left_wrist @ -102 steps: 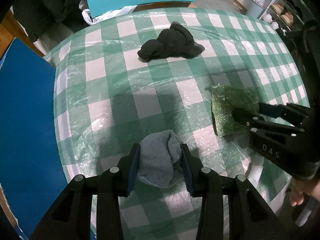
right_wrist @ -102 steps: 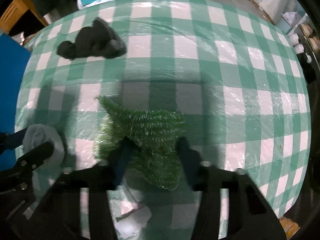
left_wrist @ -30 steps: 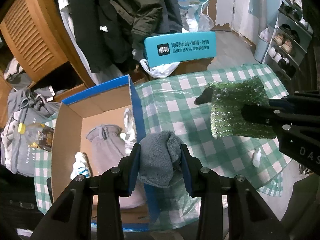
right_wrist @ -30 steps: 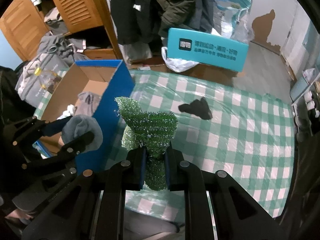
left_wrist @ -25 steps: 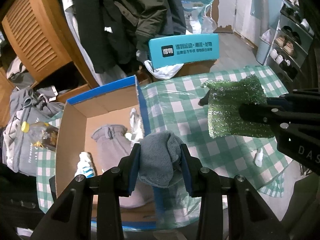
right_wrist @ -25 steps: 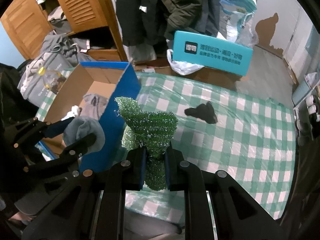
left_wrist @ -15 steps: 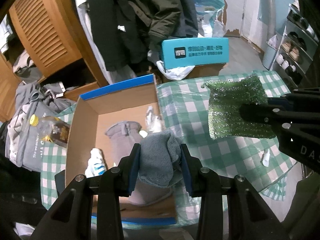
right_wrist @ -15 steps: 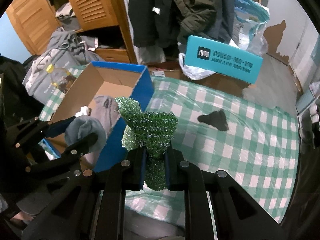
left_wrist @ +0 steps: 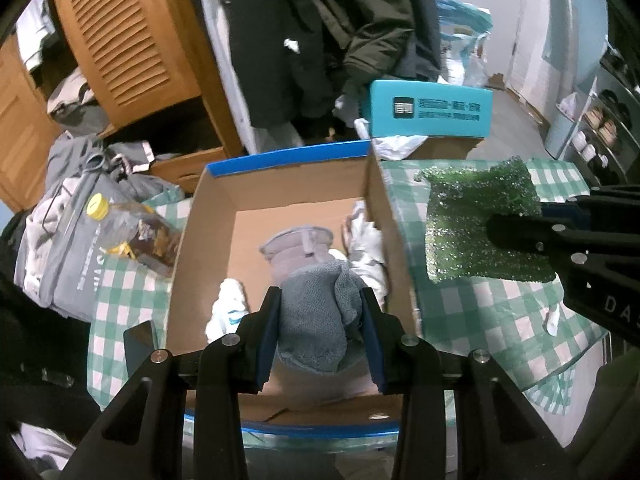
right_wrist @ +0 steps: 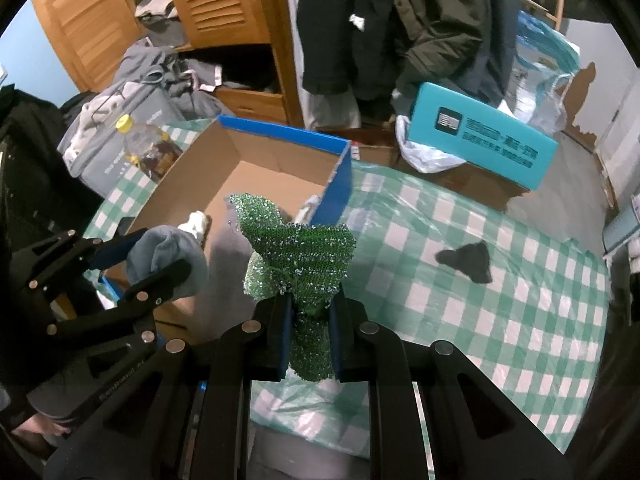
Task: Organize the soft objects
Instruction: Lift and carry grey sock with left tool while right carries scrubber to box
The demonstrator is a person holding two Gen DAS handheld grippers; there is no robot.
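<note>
My left gripper (left_wrist: 320, 320) is shut on a grey-blue cloth (left_wrist: 316, 316) and holds it above the open cardboard box (left_wrist: 208, 248) with blue outer walls. My right gripper (right_wrist: 310, 328) is shut on a green glittery cloth (right_wrist: 300, 260), held high over the table's left part, just right of the box (right_wrist: 256, 172). The green cloth also shows in the left wrist view (left_wrist: 480, 232), and the grey-blue cloth in the right wrist view (right_wrist: 168, 256). A black cloth (right_wrist: 468, 260) lies on the green-checked table (right_wrist: 500, 320).
Inside the box lie a pale grey garment (left_wrist: 296, 248) and white cloths (left_wrist: 228, 304). A plastic bottle with yellow cap (left_wrist: 132, 232) lies left of the box. A teal carton (left_wrist: 428, 110), hanging coats (left_wrist: 328, 40) and a wooden cabinet (left_wrist: 128, 40) stand behind.
Both grippers have moved left with their cloths. The grey-blue cloth went from over the box's right wall to over the box interior. The green cloth is nearer the box.
</note>
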